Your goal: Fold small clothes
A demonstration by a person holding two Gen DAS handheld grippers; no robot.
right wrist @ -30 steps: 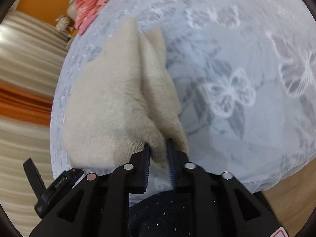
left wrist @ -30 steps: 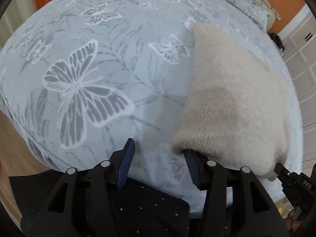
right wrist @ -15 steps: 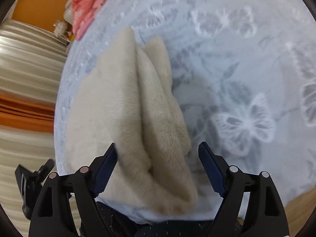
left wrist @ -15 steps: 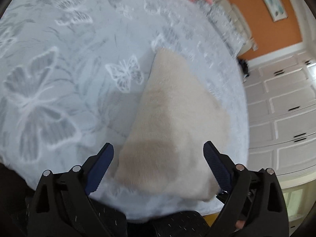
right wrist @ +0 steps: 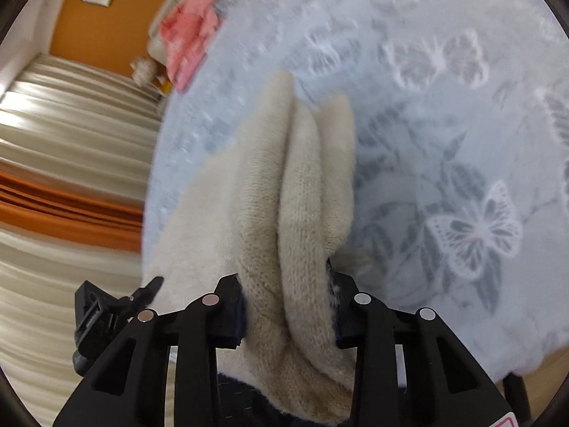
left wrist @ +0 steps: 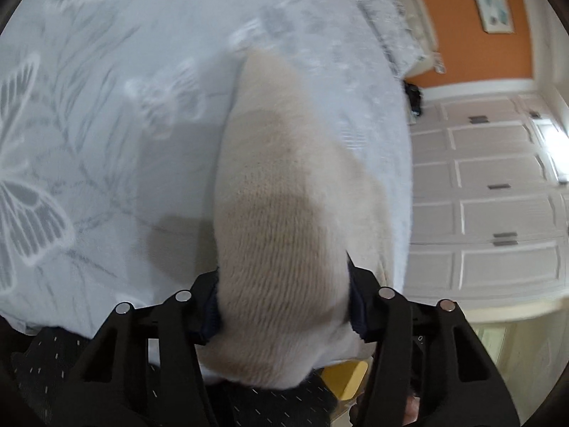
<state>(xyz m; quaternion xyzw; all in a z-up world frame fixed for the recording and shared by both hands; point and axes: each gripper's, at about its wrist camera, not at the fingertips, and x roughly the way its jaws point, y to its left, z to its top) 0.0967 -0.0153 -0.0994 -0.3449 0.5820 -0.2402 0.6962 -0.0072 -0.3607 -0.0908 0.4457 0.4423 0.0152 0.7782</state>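
Currently we log both tongs angled downward toward the bed, each looking along its fingers at the near edge of the mattress. Left tongs: jaws closing, with the thick folded end of the cream knit garment filling the gap; the blue pads press into the wool on both sides, so we record them as clamped on the garment. From this view the garment runs away from the tongs as one broad band, narrowing toward its far tip on the butterfly-print bedspread.

Right tongs: jaws also closing, and squeezed onto the same garment's bunched layers. Here three stacked folds stand on edge between the fingers, with the far ends fanned slightly apart. The near part of the garment overhangs the bed's edge toward us, its far part lying on the cover. We see the left tongs' body at the lower left of the right view, close beside the garment's other end.

Background, both views blurred: pink clothing at the far end of the bed, cream and orange curtains, white panelled cabinet doors.
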